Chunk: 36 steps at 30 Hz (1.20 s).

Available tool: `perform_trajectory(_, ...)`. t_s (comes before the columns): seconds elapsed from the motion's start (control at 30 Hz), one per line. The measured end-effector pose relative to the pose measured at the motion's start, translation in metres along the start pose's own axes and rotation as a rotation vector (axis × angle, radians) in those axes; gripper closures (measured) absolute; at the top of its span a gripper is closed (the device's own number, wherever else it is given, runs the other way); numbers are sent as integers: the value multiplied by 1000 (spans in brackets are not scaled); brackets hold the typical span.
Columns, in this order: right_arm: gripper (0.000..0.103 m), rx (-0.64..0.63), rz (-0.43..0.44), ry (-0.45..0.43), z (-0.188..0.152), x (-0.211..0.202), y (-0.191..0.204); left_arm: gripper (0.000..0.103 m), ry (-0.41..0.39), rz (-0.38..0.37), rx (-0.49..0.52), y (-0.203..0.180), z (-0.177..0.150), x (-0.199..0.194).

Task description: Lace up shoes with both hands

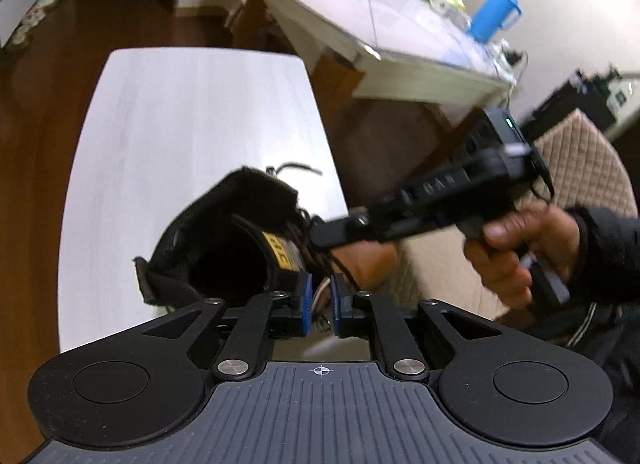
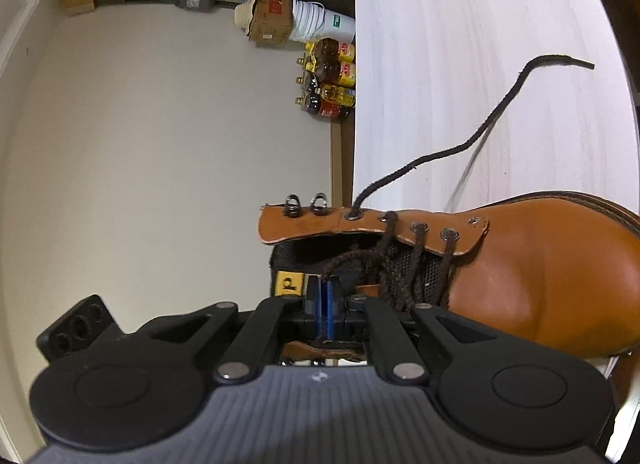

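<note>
A tan leather boot [image 2: 540, 276] lies on the white table [image 2: 460, 44], laced with a dark brown lace [image 2: 416, 264] through the lower eyelets. One free lace end [image 2: 500, 112] trails from an eyelet across the table. My right gripper [image 2: 323, 292] is shut on the other lace strand above the tongue with its yellow label [image 2: 289, 283]. In the left wrist view the boot's dark opening [image 1: 224, 248] faces me. My left gripper [image 1: 320, 296] sits at the boot's collar with its jaws slightly apart; something white is between them. The right gripper [image 1: 332, 232] reaches in from the right.
The boot lies near the edge of the small white table [image 1: 180, 124]. A second, larger table [image 1: 380, 16] with a blue bottle [image 1: 494, 12] stands behind. A quilted chair [image 1: 584, 168] is at the right. Bottles [image 2: 332, 80] and boxes stand on the floor.
</note>
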State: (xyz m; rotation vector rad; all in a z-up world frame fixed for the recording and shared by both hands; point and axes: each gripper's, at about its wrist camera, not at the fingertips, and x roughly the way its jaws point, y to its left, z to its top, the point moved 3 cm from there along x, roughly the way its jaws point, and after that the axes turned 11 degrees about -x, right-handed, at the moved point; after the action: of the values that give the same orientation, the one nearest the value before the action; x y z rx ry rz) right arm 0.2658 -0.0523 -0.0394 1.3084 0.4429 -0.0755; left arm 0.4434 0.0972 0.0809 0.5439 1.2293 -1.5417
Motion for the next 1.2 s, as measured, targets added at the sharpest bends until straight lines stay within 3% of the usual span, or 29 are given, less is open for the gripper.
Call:
perform_trajectory(0.2, 99, -10, 2, 46, -3, 4, -3, 91, -62, 4, -76, 10, 0, -6)
perform_trajectory(0.33, 99, 25, 9, 61, -5, 6, -6, 91, -57, -1, -134, 19, 4, -1)
perform_trajectory(0.6, 99, 88, 11, 124, -5, 12, -11, 88, 11, -32, 2, 0, -5, -1)
perform_trajectory(0.93, 99, 83, -16, 226, -8, 30, -13, 89, 12, -48, -11, -1, -17, -2)
perform_trajectory(1.1, 99, 33, -34, 330, -11, 40, -3, 89, 11, -29, -23, 0, -22, -1)
perform_trajectory(1.2, 99, 11, -42, 356, -10, 42, 0, 89, -27, -21, -43, 1, -23, -4)
